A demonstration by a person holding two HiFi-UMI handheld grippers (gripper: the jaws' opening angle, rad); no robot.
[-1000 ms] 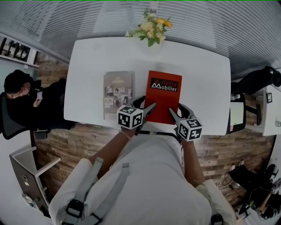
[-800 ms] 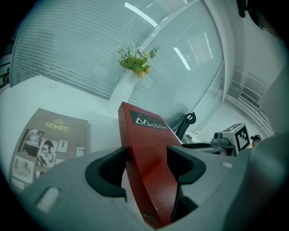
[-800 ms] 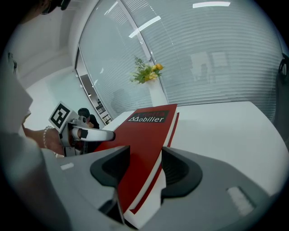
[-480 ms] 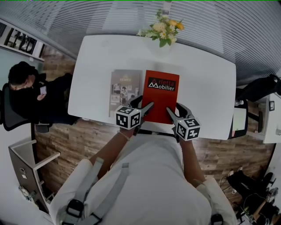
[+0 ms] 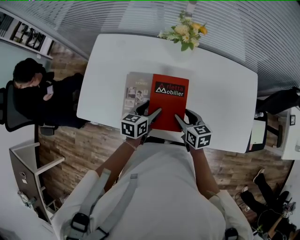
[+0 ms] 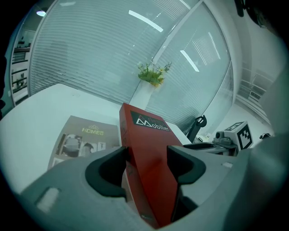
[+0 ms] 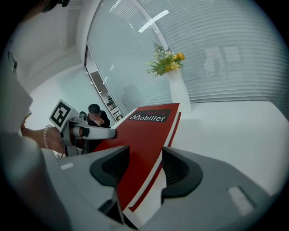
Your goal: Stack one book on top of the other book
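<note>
- white desk (image 5: 220,93), rounded corners
- flowers (image 5: 186,33) in a white vase at its far edge
- someone in dark clothes (image 5: 47,96) sitting off to the left
- wood floor (image 5: 79,150), blinds (image 5: 117,14) behind

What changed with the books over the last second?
The red book, clamped by the left claw and right claw, moved left: the gap closed and it now overlaps the grey book along its right edge. Both grips, that book and the flowers stayed.

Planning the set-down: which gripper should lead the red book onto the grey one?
Probably left: the left gripper grips the red book nearest the grey book; the right gripper, its far edge.
</note>
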